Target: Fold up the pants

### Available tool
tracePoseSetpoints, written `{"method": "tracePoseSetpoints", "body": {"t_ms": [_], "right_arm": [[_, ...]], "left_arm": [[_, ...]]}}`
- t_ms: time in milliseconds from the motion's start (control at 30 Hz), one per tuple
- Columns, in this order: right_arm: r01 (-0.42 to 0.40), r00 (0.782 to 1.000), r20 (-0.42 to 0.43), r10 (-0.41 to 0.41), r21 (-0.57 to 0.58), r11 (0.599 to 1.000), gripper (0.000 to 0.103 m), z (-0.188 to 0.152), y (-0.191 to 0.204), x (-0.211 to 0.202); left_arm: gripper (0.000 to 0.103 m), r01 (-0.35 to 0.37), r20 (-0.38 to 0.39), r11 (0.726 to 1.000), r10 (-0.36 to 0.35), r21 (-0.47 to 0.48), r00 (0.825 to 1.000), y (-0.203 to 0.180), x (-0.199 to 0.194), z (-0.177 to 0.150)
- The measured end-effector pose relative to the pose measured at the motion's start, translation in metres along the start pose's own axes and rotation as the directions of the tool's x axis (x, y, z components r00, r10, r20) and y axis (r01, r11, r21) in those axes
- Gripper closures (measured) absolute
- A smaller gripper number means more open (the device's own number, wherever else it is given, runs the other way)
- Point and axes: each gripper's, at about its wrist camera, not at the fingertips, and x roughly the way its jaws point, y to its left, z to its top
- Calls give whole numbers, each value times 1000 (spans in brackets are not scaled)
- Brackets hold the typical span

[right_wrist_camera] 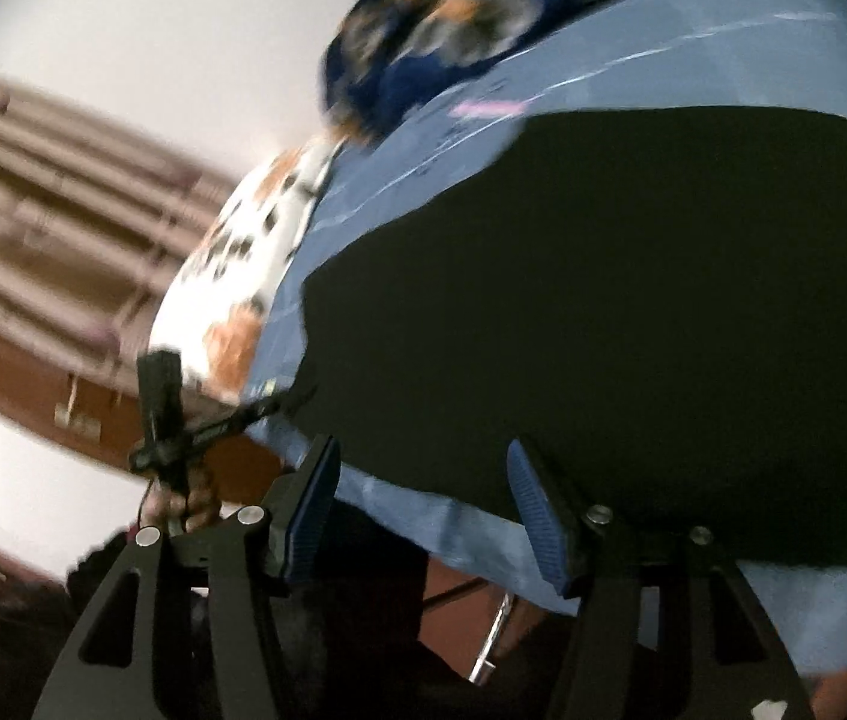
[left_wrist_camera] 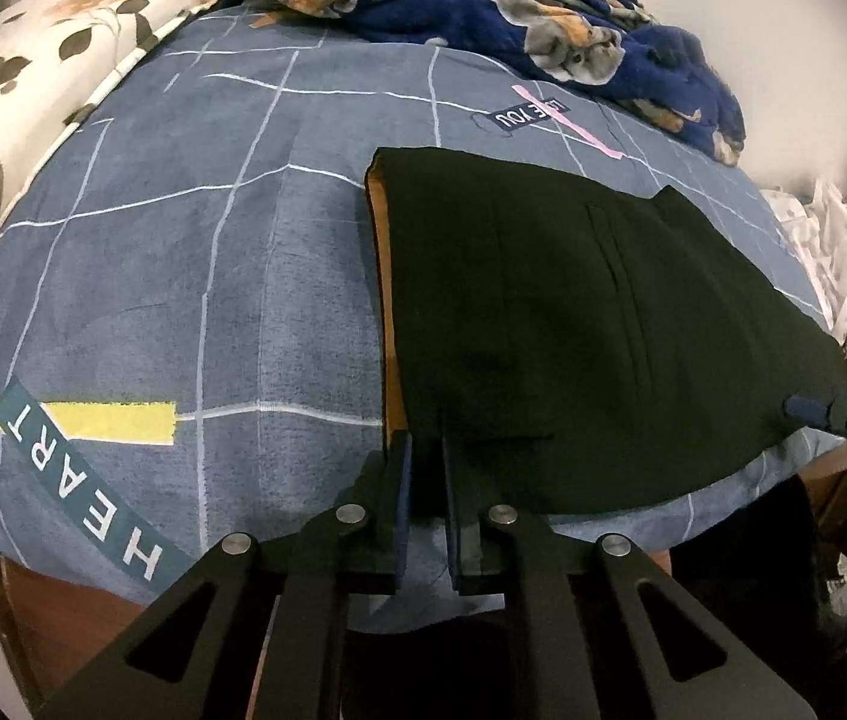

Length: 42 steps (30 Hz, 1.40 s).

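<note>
left fingers (left_wrist_camera: pixel 426 450): clenched tight on the near corner of the black pants (left_wrist_camera: pixel 573 324), fabric pinched right between the two blue pads

right fingers (right_wrist_camera: pixel 423 480): spread apart, nothing between them, sitting just off the near hem of the pants (right_wrist_camera: pixel 633 312); this view is pretty blurry

pants: lying flat on the bed, stretching away from both sets of fingers, already folded over by the look of it, with an orange lining peeking out along the edge just left of the left fingers

bed sheet (left_wrist_camera: pixel 183 276): blue with a white grid, a "HEART" label with a yellow bar off to the left of the left fingers

blanket (left_wrist_camera: pixel 543 18): navy dog-print, bunched up well beyond the pants at the far end

pillow (left_wrist_camera: pixel 33 72): white floral, far left of the left fingers
</note>
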Motion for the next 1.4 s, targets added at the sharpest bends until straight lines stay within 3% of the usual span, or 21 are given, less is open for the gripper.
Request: {"method": "tracePoseSetpoints", "body": {"t_ms": [167, 333, 433, 533, 667, 767, 867, 933, 1100, 1233, 1333, 1400], "right_arm": [[-10, 996, -88, -3, -148, 989, 47, 18, 41, 64], [-14, 991, -133, -12, -189, 982, 47, 34, 58, 116], [8, 989, -142, -38, -207, 978, 47, 37, 58, 129], [6, 990, -134, -35, -206, 979, 47, 40, 56, 130], [1, 992, -123, -26, -196, 981, 48, 42, 52, 132], [-12, 993, -118, -9, -179, 984, 50, 44, 50, 134], [-23, 992, -122, 3, -169, 985, 50, 47, 48, 132], [-26, 993, -122, 5, -167, 986, 49, 50, 48, 128], [14, 1000, -11, -15, -142, 990, 47, 80, 26, 89], [93, 993, 81, -87, -74, 993, 47, 113, -6, 62], [178, 981, 85, -173, -58, 982, 47, 135, -24, 61], [220, 974, 64, -216, -56, 974, 61, 144, -34, 67]], "left_arm": [[91, -19, 8, 1000, 19, 11, 1000, -2, 0, -1], [89, -56, 12, 998, 56, 34, 998, -5, -6, 3], [89, -134, 97, 988, 127, 73, 987, -16, -26, 12], [88, -75, 156, 994, 61, 83, 986, -28, -38, 24], [85, 8, 132, 992, -24, 126, 991, -47, -3, 46], [85, 53, 83, 995, -60, 84, 995, -43, 34, 60], [85, 104, 131, 994, -106, 23, 986, -31, 46, 73], [85, 91, 135, 996, -94, 23, 986, -31, 51, 78], [85, 35, 160, 996, -47, 79, 986, -37, 57, 75], [85, 4, 177, 994, -23, 110, 984, -41, 57, 72], [85, 3, 175, 995, -21, 103, 984, -41, 58, 73], [85, 5, 177, 995, -22, 97, 984, -40, 59, 73]]}}
